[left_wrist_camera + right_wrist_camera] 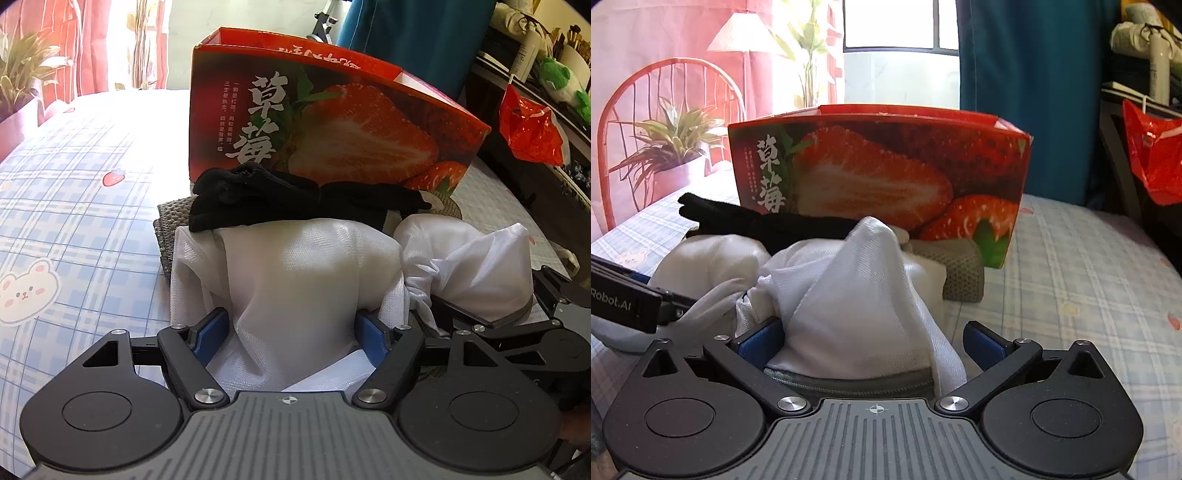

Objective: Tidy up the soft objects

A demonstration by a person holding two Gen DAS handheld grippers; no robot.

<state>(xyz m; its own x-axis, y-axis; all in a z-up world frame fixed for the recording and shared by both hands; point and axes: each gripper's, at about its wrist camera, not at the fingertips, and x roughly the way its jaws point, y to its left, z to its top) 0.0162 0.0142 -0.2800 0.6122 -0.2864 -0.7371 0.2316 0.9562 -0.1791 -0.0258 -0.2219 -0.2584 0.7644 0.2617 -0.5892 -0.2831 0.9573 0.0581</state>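
The white mesh bag (pixel 303 280) lies bunched on a bed covered with a blue plaid sheet (pixel 85 206), just in front of a red strawberry box (pixel 351 125) that stands upright. Black cloth (pixel 258 199) rests on the far end of the bag, against the foot of the box, and a grey knitted cloth (pixel 164 229) lies under the pile, its edge showing at the left in the left wrist view and at the right in the right wrist view.

The left tongs (pixel 295 332) stand fairly wide with a broad fold of the white bag between their blue pads (pixel 208 332) — the cloth fills the gap and touches both pads, though whether they press it cannot be told.

The right tongs (pixel 871 343) are spread as wide as they go. A peaked fold of the same bag rises between them, lying against the pad on the left of that view (pixel 759 341), while the other pad stands clear of the cloth — nothing is gripped there. The right tongs sit just beside the left, at the bag's other bunched end.
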